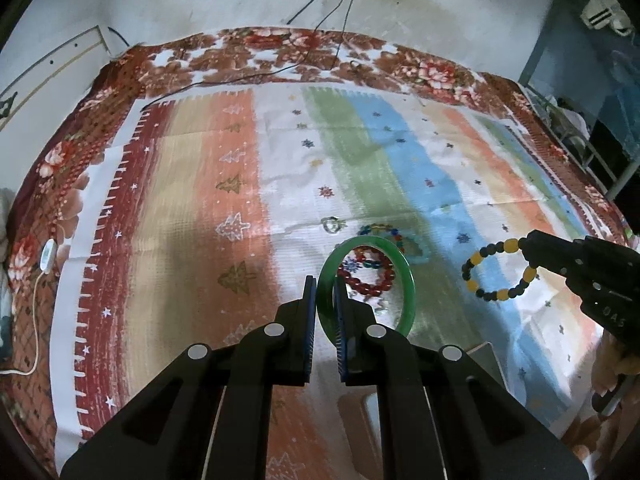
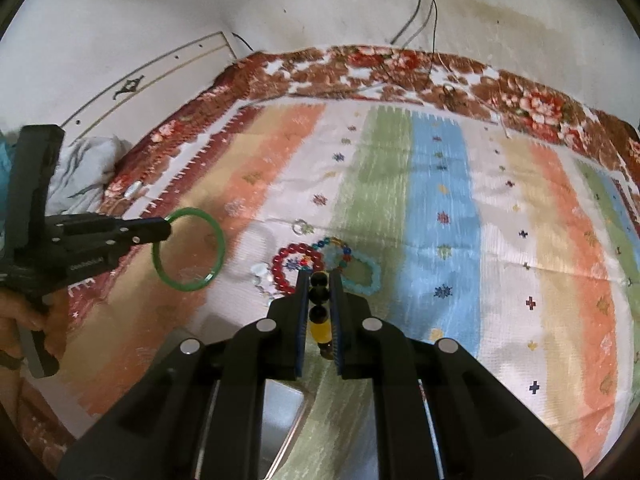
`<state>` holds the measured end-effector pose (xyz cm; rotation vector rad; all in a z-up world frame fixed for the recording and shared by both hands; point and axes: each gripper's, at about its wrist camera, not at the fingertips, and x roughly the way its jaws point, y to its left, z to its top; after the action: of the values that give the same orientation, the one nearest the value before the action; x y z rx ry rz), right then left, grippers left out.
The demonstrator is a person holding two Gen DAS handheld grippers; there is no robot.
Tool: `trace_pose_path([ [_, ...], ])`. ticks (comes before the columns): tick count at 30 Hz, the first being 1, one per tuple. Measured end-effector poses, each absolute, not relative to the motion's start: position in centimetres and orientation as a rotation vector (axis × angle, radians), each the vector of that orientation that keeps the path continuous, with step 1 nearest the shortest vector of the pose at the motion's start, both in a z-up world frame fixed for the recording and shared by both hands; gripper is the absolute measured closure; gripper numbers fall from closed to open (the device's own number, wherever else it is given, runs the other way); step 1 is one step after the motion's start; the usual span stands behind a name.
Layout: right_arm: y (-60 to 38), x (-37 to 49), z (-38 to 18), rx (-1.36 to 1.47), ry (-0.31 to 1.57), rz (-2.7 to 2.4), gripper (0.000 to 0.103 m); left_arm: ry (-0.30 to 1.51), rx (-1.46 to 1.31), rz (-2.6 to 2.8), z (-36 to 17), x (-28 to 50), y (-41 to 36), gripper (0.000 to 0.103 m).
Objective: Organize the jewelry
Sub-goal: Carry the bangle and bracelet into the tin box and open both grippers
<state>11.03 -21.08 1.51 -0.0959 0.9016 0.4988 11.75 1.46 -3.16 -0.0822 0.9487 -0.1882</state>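
Note:
My left gripper is shut on a green bangle and holds it above the striped cloth; it also shows in the right wrist view at the left gripper's tip. My right gripper is shut on a yellow-and-black bead bracelet, which hangs from it in the left wrist view. On the cloth lie a red bead bracelet, a multicolour bead bracelet, a turquoise bracelet and a small clear ring.
The striped cloth covers a floral bedspread. A grey tray edge lies below my grippers. Cables run from the wall onto the bed. A white controller on a cord lies at the left edge.

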Motion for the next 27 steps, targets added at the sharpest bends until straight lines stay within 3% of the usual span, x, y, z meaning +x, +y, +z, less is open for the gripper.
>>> trace_pose_path([
  [11,-20.9,6.6,4.2,-0.047,0.852,0.577,0.092,0.908,-0.08,-0.245,-1.8,7.6,0.0,0.095],
  [27,-20.4,2.9,2.3,-0.011,0.931,0.652,0.092,0.949,-0.036,-0.305,-3.5,3.2,-2.5,0.093],
])
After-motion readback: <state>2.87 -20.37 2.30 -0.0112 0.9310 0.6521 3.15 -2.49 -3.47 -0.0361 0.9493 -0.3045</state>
